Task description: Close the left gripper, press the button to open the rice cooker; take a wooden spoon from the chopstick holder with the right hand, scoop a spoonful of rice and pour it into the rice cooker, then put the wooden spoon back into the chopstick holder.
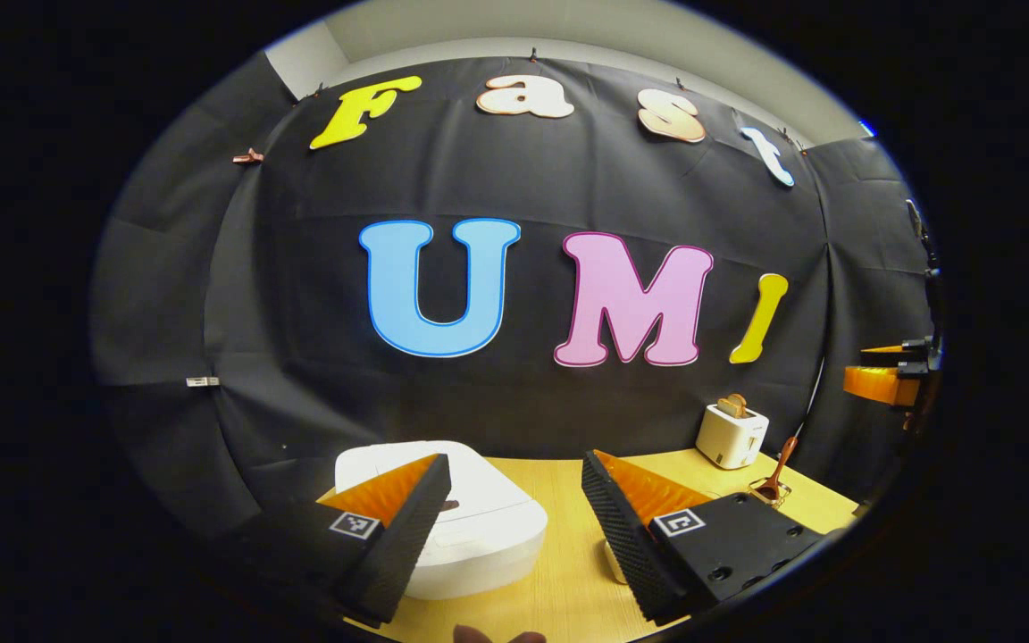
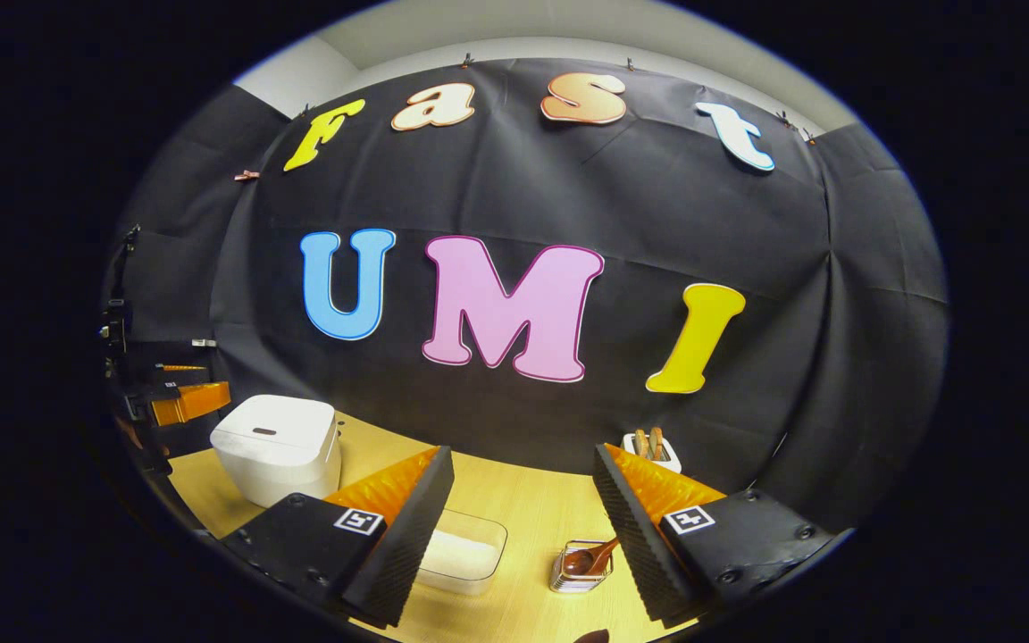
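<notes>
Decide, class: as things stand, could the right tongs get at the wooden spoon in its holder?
Probably yes. The right tongs are open, the spoon leans out of the holder just ahead between the fingers, and nothing stands between them.

Black cloth wall [image 1: 568, 179] hangs behind tabletop, creased, with visible folds and seams. Cloth clipped along top edge by small clips [image 1: 247, 157]. Side panels of same cloth wrap round left and right. Above cloth, pale grey-white room wall [image 2: 568, 27] and lighter corner patch [image 1: 300, 58] upper left. Light wood-grain tabletop [image 2: 523, 500] runs up to cloth. White toaster [image 1: 732, 435] with bread slices stands at back of tabletop, near cloth. Lighting dim, even, indoor.
</notes>
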Available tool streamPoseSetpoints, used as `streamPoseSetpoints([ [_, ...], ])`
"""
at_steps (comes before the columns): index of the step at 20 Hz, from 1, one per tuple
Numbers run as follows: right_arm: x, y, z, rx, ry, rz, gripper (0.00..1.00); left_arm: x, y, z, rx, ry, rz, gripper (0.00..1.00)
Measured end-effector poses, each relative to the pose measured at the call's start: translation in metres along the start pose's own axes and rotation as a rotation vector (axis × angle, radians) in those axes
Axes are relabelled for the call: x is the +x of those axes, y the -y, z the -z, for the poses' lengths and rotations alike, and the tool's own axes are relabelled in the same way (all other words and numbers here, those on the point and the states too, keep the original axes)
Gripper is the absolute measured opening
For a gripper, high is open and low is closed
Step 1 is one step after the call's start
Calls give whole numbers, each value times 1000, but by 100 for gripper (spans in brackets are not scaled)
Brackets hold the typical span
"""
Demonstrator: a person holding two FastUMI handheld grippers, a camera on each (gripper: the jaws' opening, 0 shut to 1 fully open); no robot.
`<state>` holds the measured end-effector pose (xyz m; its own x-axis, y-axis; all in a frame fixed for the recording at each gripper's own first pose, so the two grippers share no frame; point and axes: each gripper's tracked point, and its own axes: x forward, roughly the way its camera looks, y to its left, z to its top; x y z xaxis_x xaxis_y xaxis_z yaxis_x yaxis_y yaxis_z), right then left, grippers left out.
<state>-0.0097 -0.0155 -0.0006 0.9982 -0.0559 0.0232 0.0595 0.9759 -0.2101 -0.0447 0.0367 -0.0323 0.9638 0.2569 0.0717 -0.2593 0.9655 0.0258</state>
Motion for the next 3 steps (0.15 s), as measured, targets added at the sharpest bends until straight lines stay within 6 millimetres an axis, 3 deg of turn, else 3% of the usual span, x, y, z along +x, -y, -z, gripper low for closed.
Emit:
streamPoseSetpoints([
  [3,6,1,-2,2,7,0,98,4,-4,-4,-12,7,-14,95],
])
